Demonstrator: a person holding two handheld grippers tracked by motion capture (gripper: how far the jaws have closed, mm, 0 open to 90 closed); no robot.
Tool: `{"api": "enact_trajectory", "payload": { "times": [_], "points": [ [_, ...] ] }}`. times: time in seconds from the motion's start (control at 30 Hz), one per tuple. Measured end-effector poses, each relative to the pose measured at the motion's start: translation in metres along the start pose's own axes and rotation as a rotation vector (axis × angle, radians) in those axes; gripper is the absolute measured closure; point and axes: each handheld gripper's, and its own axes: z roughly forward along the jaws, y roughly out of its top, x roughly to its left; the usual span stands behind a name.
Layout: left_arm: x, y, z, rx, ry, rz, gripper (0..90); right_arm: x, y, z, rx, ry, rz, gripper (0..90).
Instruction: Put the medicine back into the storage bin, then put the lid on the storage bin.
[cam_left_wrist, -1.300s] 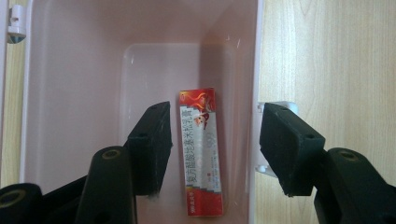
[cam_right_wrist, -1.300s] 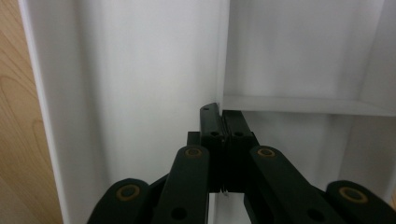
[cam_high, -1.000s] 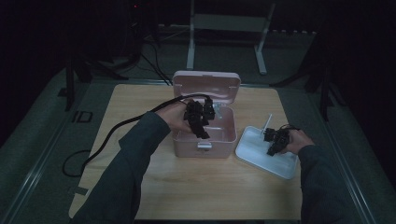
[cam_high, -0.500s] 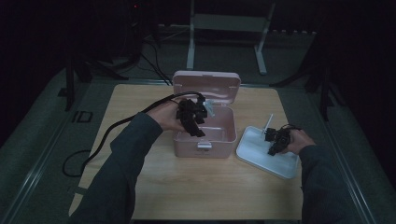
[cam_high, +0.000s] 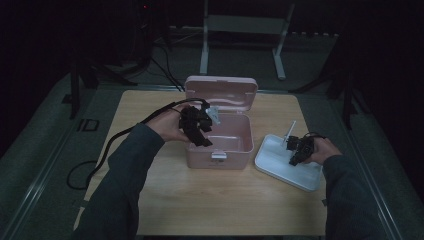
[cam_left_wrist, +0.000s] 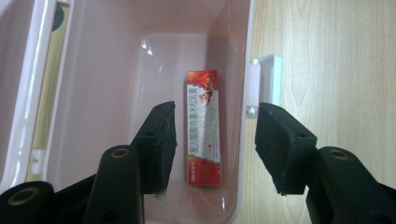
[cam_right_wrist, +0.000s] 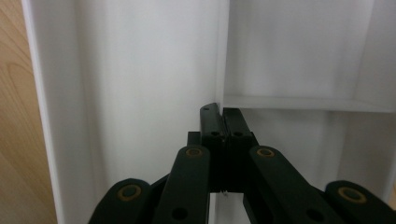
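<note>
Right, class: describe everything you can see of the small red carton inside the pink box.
The carton is a slim, oblong pack, apparently card, printed red with a pale band of small lettering along its length. It lies flat and closed on the floor of the pink box, close beside one side wall. The left tool is above it with open jaws, not touching it.
</note>
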Motion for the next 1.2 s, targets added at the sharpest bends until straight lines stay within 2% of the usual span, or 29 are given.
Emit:
{"api": "enact_trajectory", "payload": {
  "times": [0.43,0.77,1.07,1.2],
  "points": [
    [-0.002,-0.022,-0.007,-0.013,0.013,-0.03,47.6,0.0,-0.003,-0.013,0.005,-0.018,0.002,89.7],
    [-0.003,-0.036,-0.013,-0.023,0.016,-0.051,47.2,-0.002,-0.009,-0.048,-0.014,-0.055,0.0,89.7],
    [-0.005,-0.047,-0.017,-0.057,0.022,-0.064,47.0,0.0,-0.011,-0.066,-0.028,-0.073,-0.009,89.7],
    [-0.004,-0.054,-0.017,-0.078,0.032,-0.09,47.0,0.001,-0.009,-0.072,-0.037,-0.081,-0.011,89.7]
  ]
}}
